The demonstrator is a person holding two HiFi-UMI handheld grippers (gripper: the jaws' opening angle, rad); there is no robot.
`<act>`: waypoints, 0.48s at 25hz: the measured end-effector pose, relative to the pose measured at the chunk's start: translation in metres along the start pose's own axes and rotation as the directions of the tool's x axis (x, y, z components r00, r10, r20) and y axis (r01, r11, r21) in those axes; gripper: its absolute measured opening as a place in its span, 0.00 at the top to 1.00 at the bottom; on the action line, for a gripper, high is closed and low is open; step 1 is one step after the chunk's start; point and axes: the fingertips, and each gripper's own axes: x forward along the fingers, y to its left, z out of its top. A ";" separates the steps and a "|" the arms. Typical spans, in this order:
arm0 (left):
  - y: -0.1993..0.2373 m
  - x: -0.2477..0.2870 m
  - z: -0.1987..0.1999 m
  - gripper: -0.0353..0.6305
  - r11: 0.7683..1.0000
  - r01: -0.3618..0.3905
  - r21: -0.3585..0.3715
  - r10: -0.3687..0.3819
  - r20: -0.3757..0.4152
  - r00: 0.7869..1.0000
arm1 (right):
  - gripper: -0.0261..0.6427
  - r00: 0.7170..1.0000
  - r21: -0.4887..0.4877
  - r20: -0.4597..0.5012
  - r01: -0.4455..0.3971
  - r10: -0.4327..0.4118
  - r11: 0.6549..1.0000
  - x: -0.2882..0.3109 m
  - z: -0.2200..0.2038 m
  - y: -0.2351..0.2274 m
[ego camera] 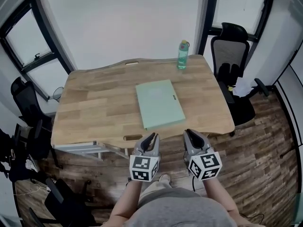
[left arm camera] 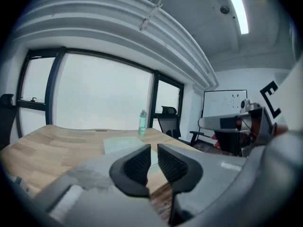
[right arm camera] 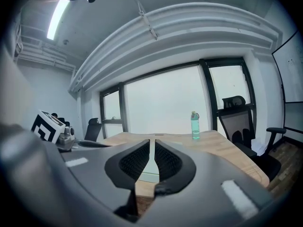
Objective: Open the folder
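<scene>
On wooden table [ego camera: 94, 103], closed green folder [ego camera: 159, 103], bottle [ego camera: 182, 54] behind

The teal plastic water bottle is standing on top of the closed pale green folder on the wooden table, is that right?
Not quite. The teal plastic water bottle stands on the bare wooden table near its far edge, apart from the closed pale green folder. The head view shows this.
</scene>
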 end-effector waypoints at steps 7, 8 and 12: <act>0.022 0.045 -0.008 0.90 1.000 0.023 0.006 -0.022 -0.061 0.998 | 0.92 1.000 -0.005 -0.021 0.006 -0.006 1.000 0.049 -0.002 -0.027; 0.024 0.051 -0.009 0.90 1.000 0.027 0.014 -0.026 -0.065 0.998 | 0.92 1.000 -0.007 -0.027 0.012 -0.012 1.000 0.054 -0.003 -0.032; 0.031 0.070 -0.014 0.90 0.999 0.030 0.022 -0.028 -0.076 0.997 | 0.94 0.998 -0.011 -0.057 0.034 -0.035 0.999 0.072 -0.011 -0.050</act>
